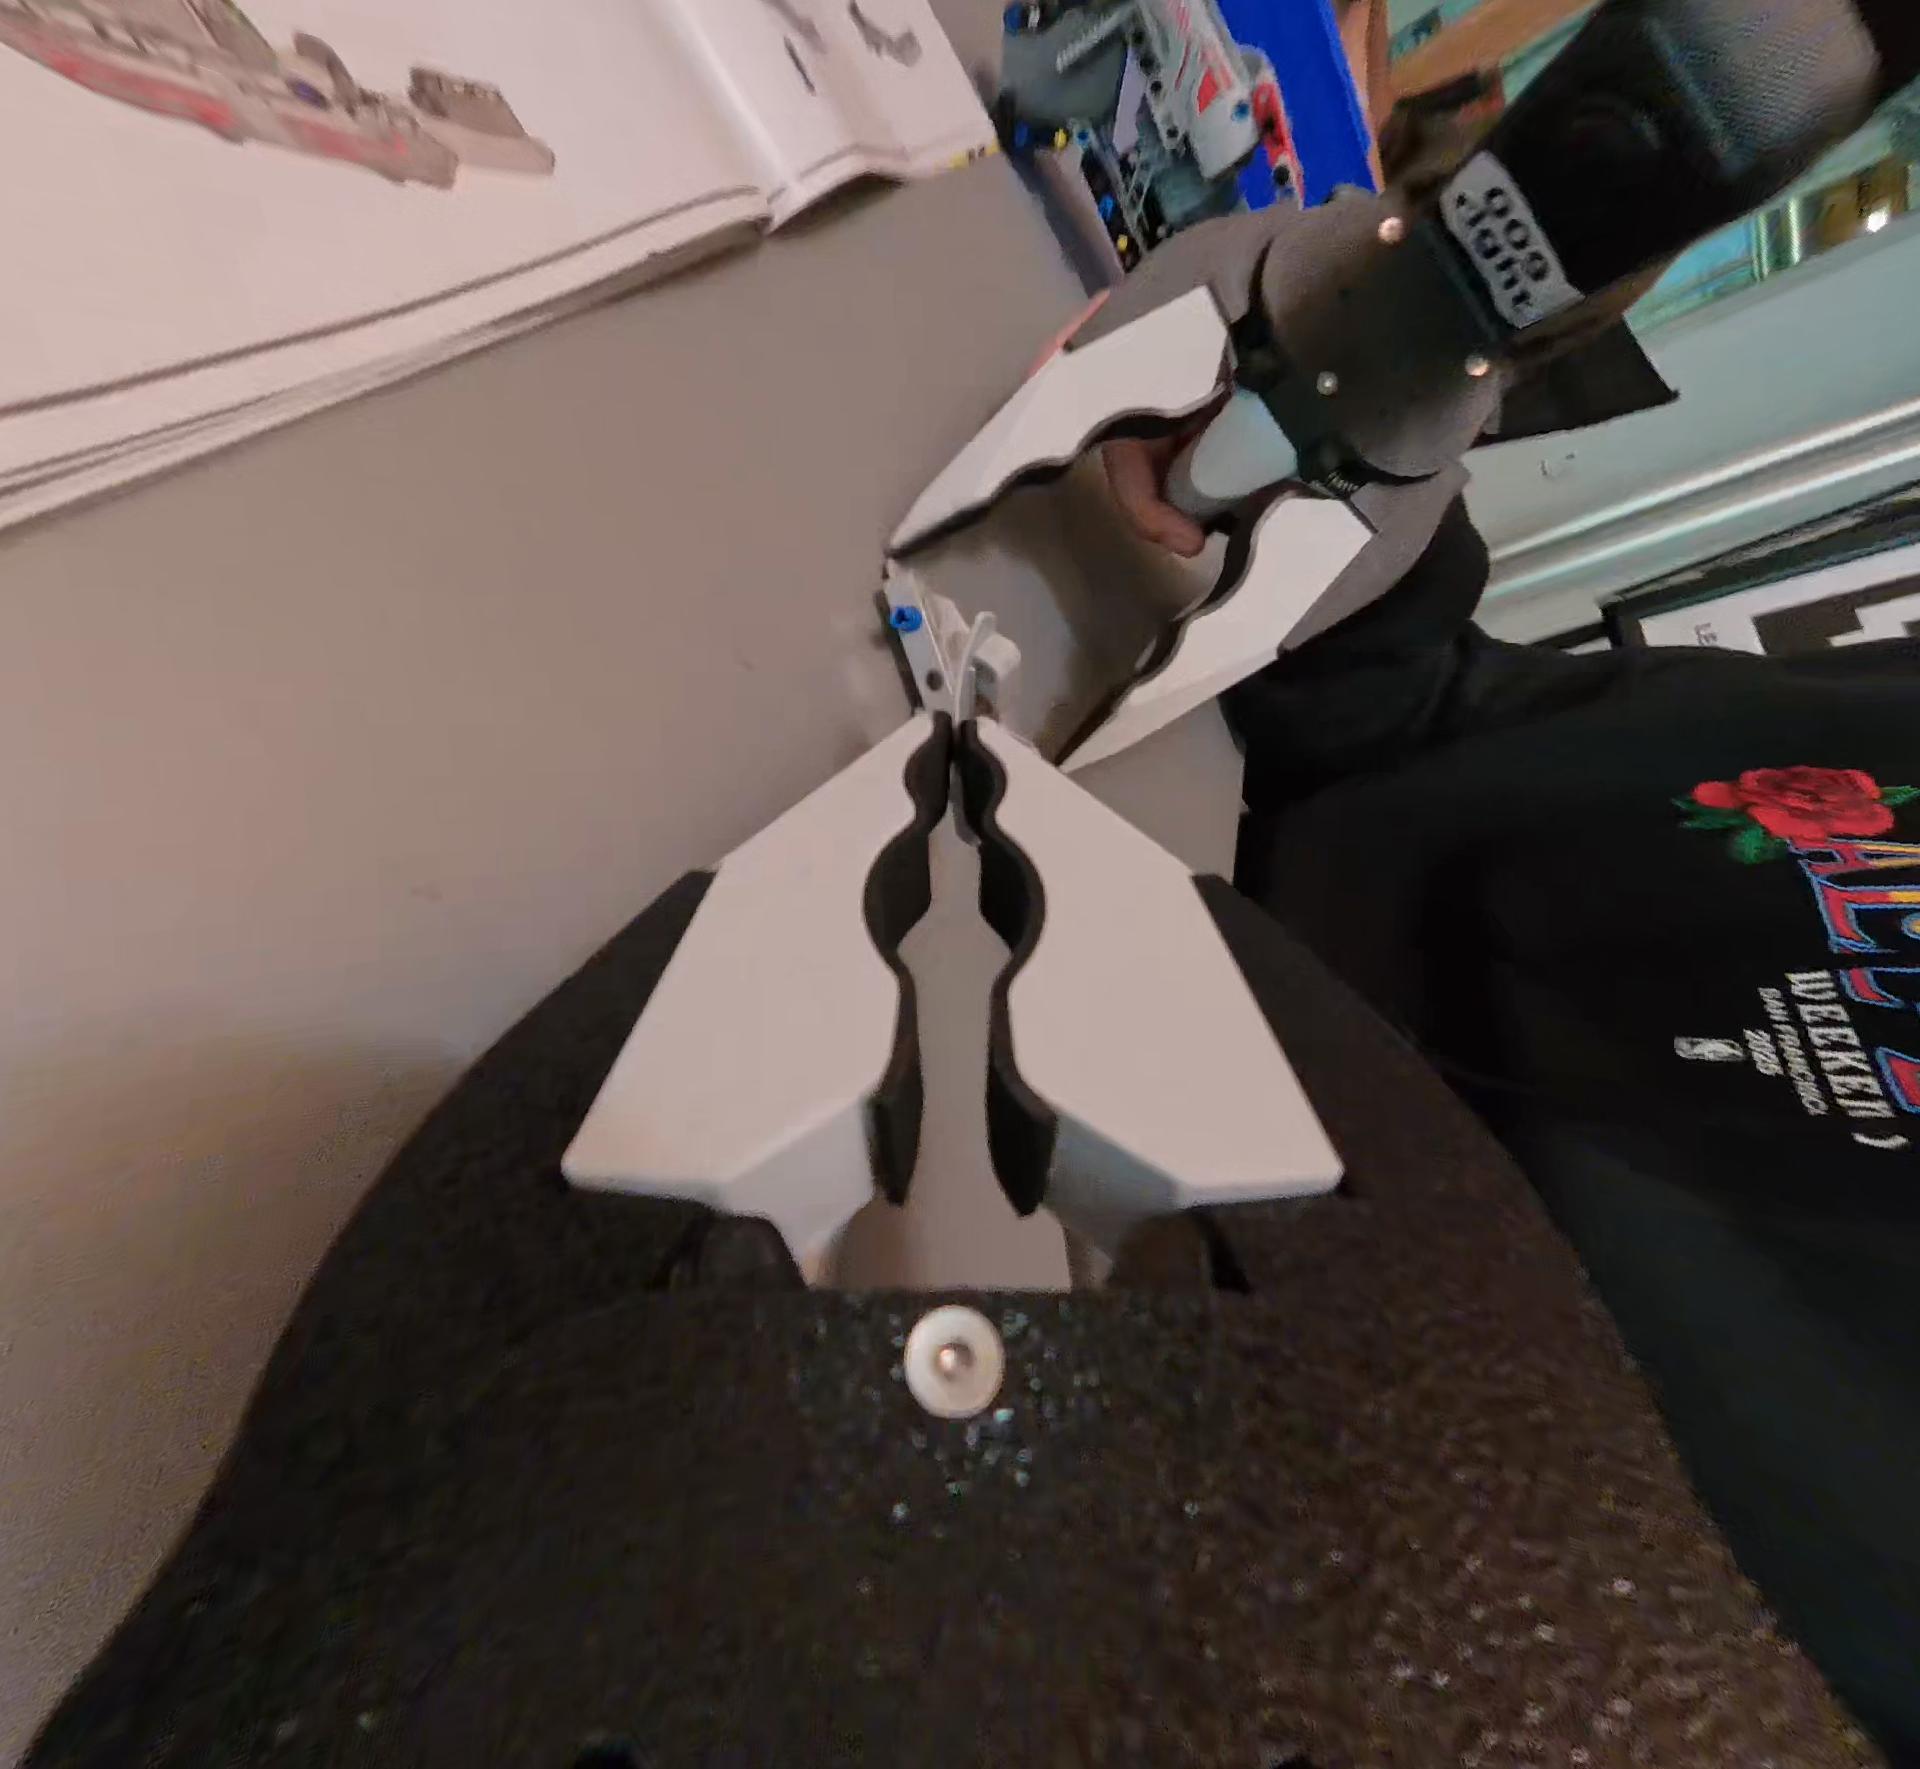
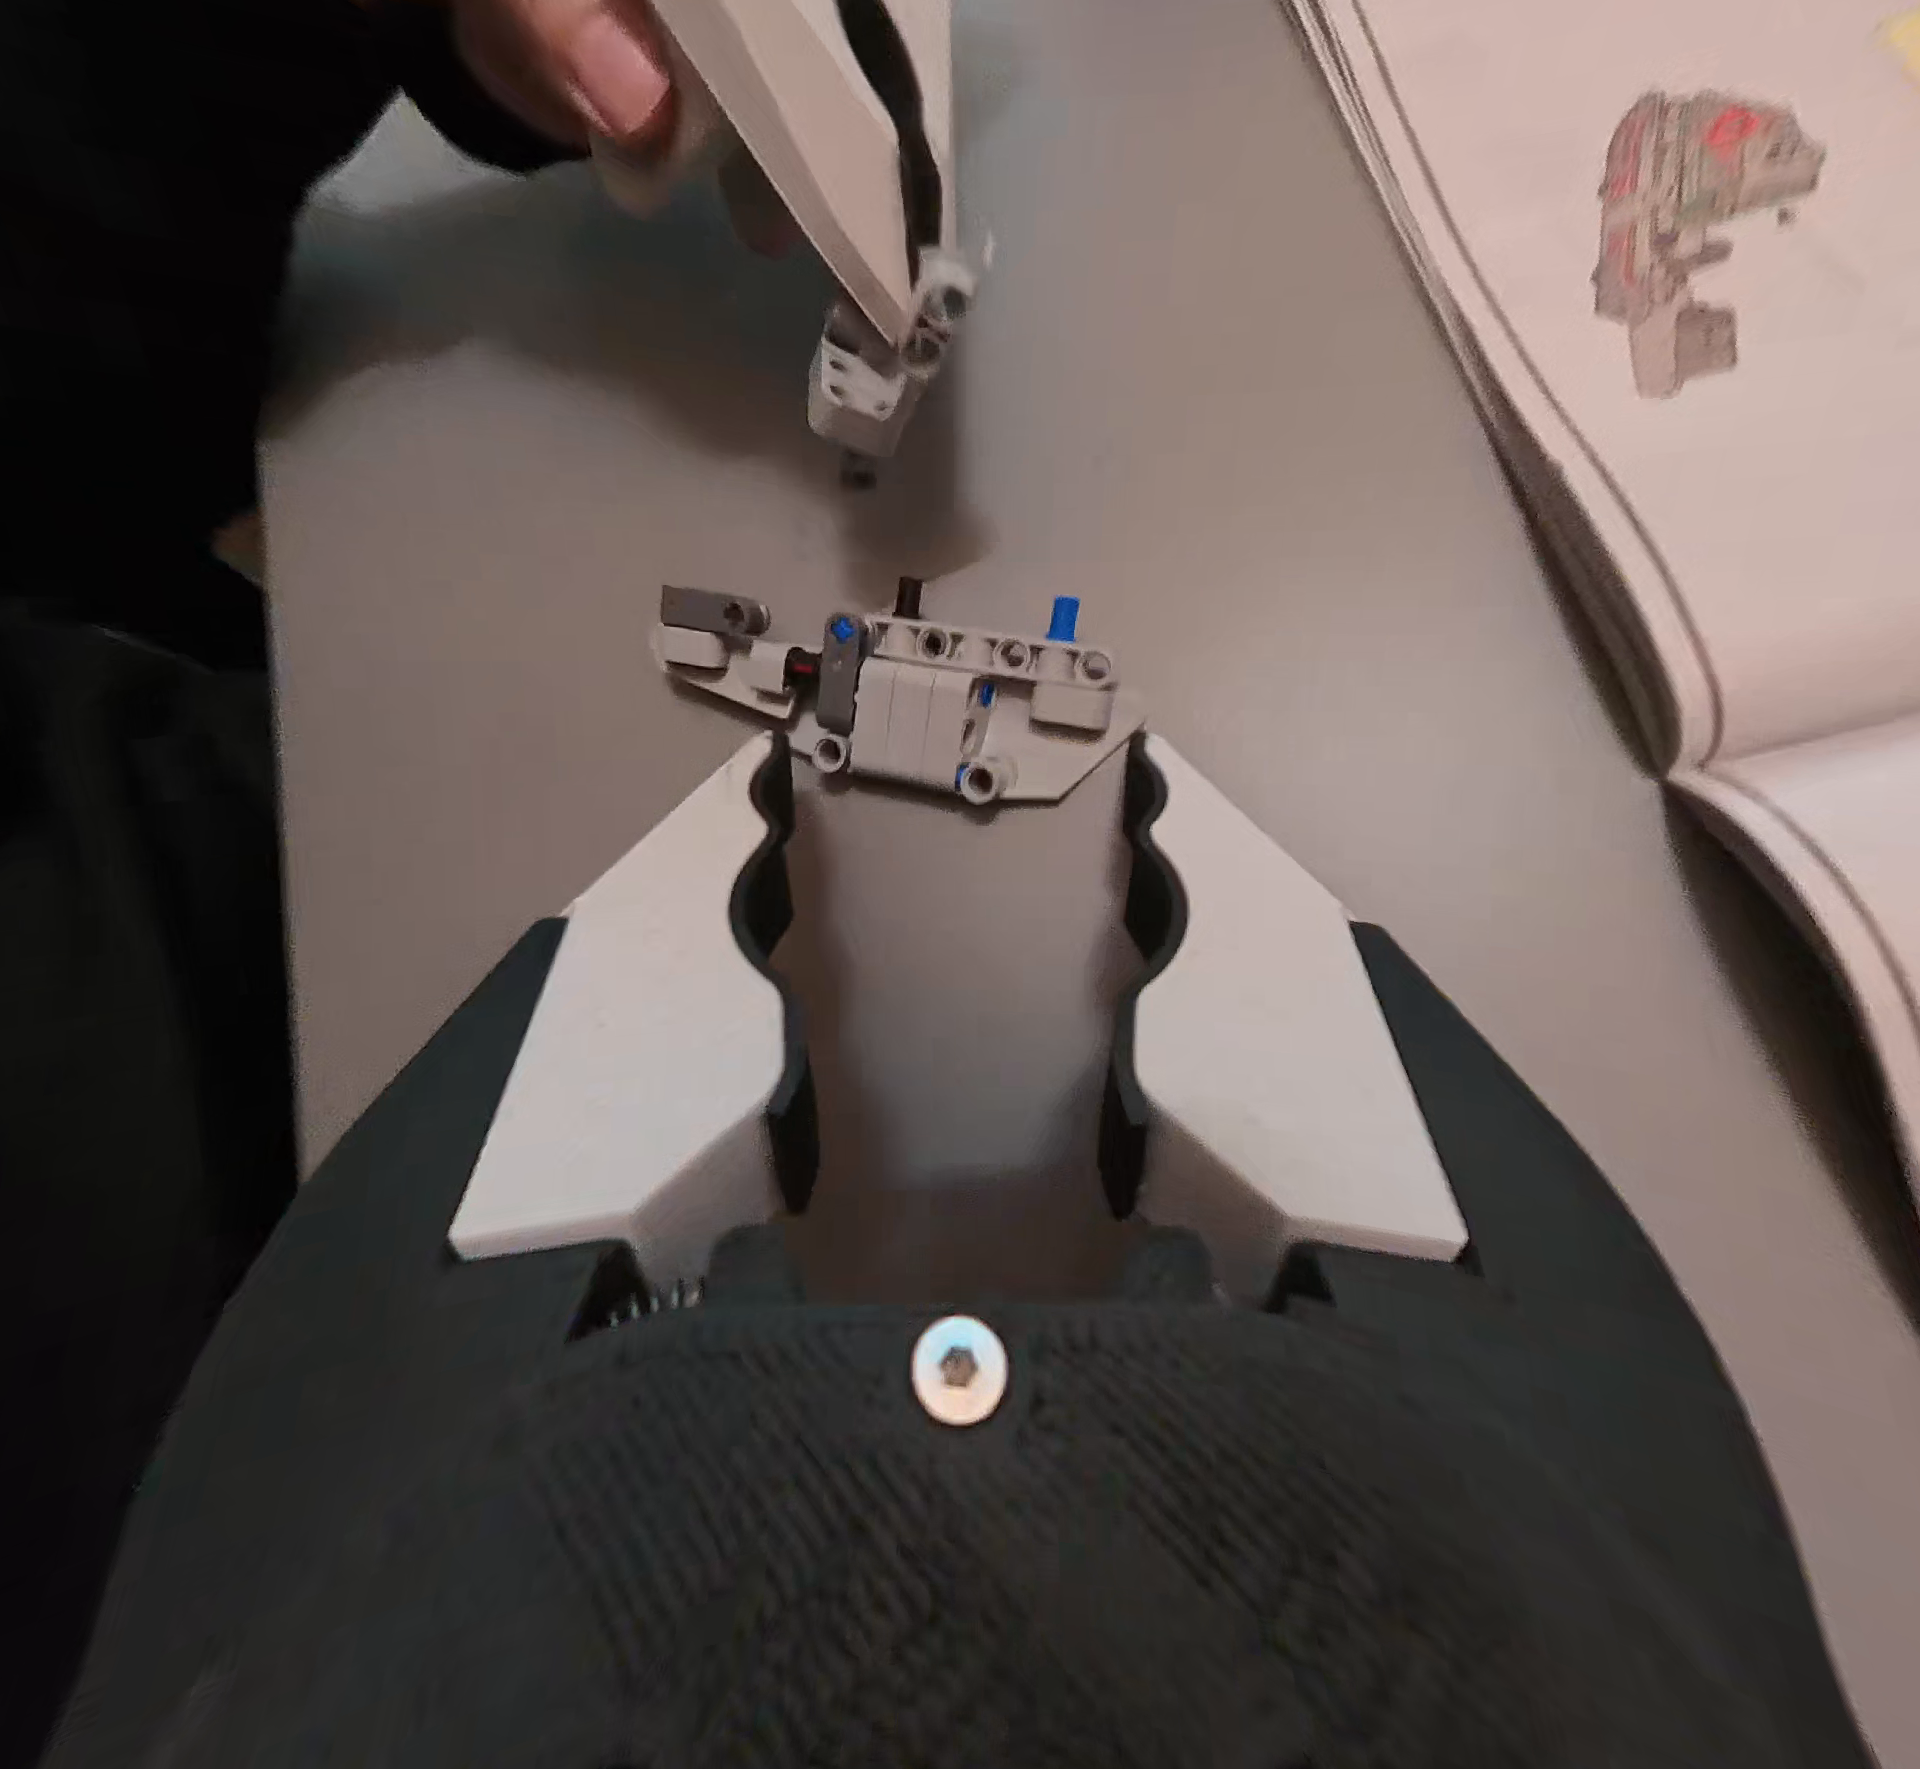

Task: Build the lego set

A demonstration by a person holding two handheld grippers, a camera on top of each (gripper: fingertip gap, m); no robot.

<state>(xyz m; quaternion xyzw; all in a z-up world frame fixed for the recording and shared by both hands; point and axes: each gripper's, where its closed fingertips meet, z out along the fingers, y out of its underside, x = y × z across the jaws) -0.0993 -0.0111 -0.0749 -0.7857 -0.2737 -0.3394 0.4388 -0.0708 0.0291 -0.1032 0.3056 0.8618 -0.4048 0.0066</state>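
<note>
My left gripper (image 1: 956, 743) is clenched on a small grey lego piece (image 2: 873, 369), held above the grey table (image 2: 1247, 576). My right gripper (image 2: 956, 774) is spread wide, its tips flanking the grey lego assembly (image 2: 904, 701) beside the open instruction booklet (image 2: 1558, 265).

grey table (image 2: 1247, 576), black sweatshirt (image 1: 1558, 992), perhaps shelving behind (image 1: 1714, 431)
</note>
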